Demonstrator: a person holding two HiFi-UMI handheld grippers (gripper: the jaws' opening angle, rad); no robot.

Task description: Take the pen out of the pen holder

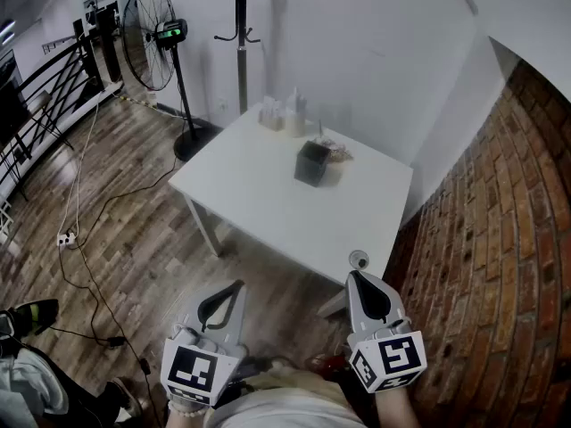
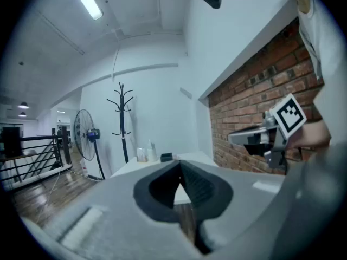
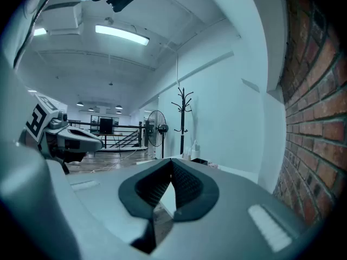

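The pen holder [image 1: 312, 163], a dark cube-shaped pot, stood on the white table [image 1: 259, 208] with bare tabletop all round it; the pen was too small to pick out with any certainty and was presumably inside the pen holder. Both claws were well apart from the pen holder, on its near side, low and close to the person's body. That looked like a ready stance ahead of any reach, so the task seemed not yet begun. The left claw [image 1: 235, 285] pointed toward the pen holder from its near left, over the wooden floor [image 1: 134, 230]. Its own view showed the two jaws pressed together at the tips, with only the hollow of the dark pads between them and nothing pinched. The right claw [image 1: 355, 276] sat to the near right of the pen holder, beside the table's near corner. It was likewise closed tip to tip and empty, and neither claw touched anything. Shut and level looked like a plain carrying posture; one claw would need to spread before it could take the pen. Some pale containers [image 1: 284, 114] stood beyond the pen holder at the table's far edge. A standing fan [image 1: 147, 38] and a coat stand [image 1: 241, 34] rose farther off to its far left, and a brick wall [image 1: 517, 239] ran along its right
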